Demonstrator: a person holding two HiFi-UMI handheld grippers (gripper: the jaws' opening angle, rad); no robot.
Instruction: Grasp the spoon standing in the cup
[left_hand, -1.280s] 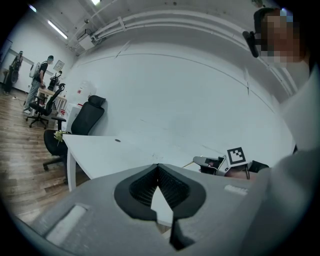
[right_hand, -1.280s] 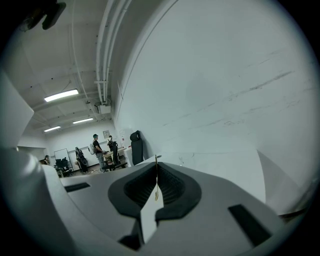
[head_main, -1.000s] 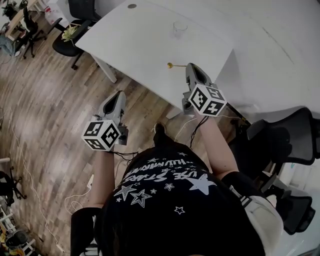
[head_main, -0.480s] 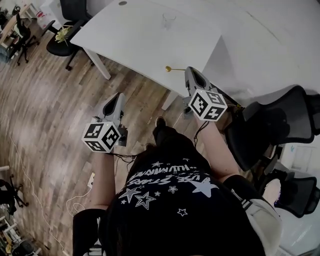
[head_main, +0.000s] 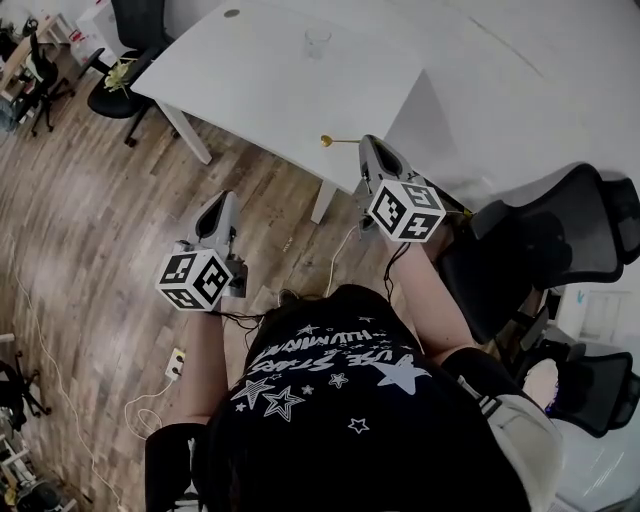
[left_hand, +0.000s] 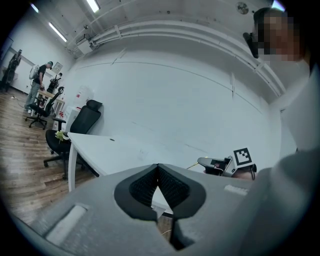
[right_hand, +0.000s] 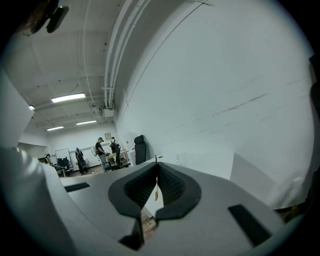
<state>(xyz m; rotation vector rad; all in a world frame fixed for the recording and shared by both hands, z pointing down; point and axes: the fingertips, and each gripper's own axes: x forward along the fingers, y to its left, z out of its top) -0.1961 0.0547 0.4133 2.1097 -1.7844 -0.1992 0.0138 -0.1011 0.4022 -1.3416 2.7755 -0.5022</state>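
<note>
A clear glass cup (head_main: 317, 42) stands on the white table (head_main: 260, 95), far ahead of both grippers. My right gripper (head_main: 362, 142) is shut on a thin gold spoon (head_main: 335, 141), which sticks out level to the left beyond the table's near edge. In the right gripper view the spoon (right_hand: 156, 195) sits pinched between the closed pads of the right gripper (right_hand: 156, 167). My left gripper (head_main: 226, 197) hangs over the wooden floor, apart from the table. Its jaws meet at the tips in the left gripper view (left_hand: 158, 166), with nothing in them.
Black office chairs (head_main: 560, 240) crowd the right side, and another chair (head_main: 110, 90) stands at the table's far left end. Cables (head_main: 150, 400) lie on the wooden floor. A white wall rises behind the table. People (right_hand: 102, 150) stand far off in the room.
Both grippers have drawn back from the table, which now lies farther off with the cup near the picture's top. The spoon stays in the right gripper.
</note>
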